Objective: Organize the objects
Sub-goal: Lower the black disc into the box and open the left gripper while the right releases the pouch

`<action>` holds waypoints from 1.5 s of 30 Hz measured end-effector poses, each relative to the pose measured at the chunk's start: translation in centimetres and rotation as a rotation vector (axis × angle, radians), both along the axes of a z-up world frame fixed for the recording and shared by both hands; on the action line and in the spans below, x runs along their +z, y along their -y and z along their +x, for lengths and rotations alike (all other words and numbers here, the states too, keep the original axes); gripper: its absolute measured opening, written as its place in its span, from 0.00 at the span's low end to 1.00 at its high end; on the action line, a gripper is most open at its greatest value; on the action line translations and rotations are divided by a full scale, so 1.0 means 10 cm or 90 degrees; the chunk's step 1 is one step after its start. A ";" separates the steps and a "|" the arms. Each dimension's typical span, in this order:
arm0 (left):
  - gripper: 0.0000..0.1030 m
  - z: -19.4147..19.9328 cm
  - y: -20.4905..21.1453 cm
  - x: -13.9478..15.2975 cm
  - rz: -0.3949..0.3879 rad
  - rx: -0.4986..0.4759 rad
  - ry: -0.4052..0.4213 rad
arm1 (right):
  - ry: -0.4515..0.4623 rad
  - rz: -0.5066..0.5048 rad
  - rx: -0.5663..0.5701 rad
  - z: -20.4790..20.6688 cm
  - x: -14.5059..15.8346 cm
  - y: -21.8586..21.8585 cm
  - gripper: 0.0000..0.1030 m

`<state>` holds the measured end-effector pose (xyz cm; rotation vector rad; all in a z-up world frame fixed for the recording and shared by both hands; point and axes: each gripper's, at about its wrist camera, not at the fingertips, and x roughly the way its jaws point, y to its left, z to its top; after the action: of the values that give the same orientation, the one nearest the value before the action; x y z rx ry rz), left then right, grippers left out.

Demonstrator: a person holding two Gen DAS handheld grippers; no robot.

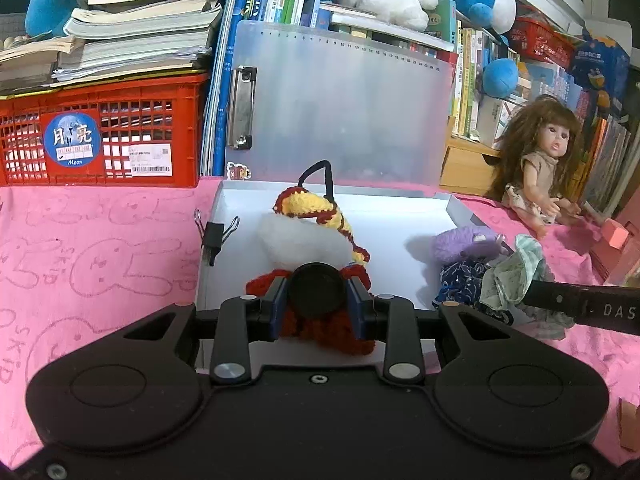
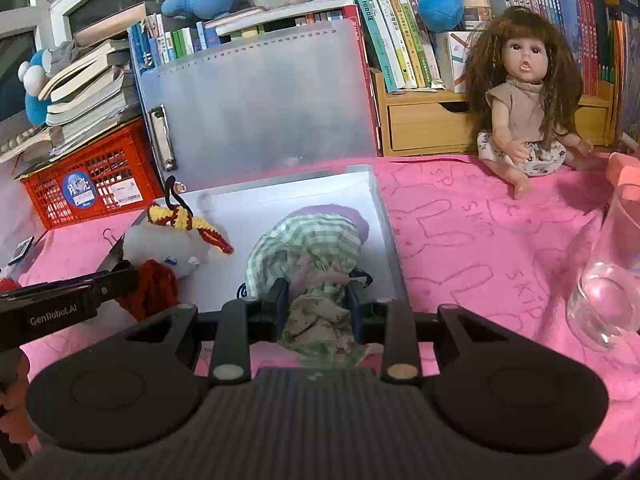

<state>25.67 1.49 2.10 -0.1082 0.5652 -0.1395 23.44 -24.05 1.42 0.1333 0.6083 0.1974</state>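
The left gripper (image 1: 318, 304) is clamped on a knitted toy (image 1: 316, 240) of white, yellow and red yarn, held over the open white box (image 1: 400, 216). The right gripper (image 2: 316, 300) pinches a bundle of checked cloth (image 2: 308, 252) above the same box (image 2: 384, 216), a purple fluffy thing beneath it. The box's clear lid (image 1: 340, 104) stands upright behind. A red crate (image 1: 100, 132) bears stacked books. A doll (image 2: 524, 96) sits well apart on the pink cloth (image 2: 472, 240).

Fuzzy knitted wool toy (image 1: 320, 216) ahead of the left tongs, soft checked cloth (image 2: 308, 248) in the right, matt pink towelling (image 1: 100, 248) below.
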 end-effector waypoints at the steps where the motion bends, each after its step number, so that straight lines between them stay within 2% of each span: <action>1: 0.29 0.02 0.00 0.00 0.001 0.002 0.001 | 0.000 0.002 0.000 0.02 0.00 0.00 0.34; 12: 0.29 0.31 -0.01 0.04 0.003 0.008 0.006 | 0.005 -0.016 0.008 0.31 0.12 -0.07 0.34; 18: 0.29 0.57 -0.02 0.09 -0.008 0.013 0.003 | -0.010 -0.022 0.011 0.58 0.15 -0.11 0.34; 23: 0.29 0.69 0.02 0.03 0.000 0.008 -0.004 | -0.021 -0.009 0.012 0.72 0.11 -0.12 0.34; 28: 0.29 0.70 0.05 -0.07 0.003 0.005 -0.004 | -0.031 0.017 0.019 0.78 0.05 -0.13 0.34; 45: 0.30 0.64 0.08 -0.09 0.020 0.001 0.002 | -0.058 0.019 0.022 0.78 -0.12 -0.16 0.35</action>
<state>32.11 0.65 1.21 -0.0785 0.5640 -0.1288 31.22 -22.49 0.22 0.1617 0.6995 0.2356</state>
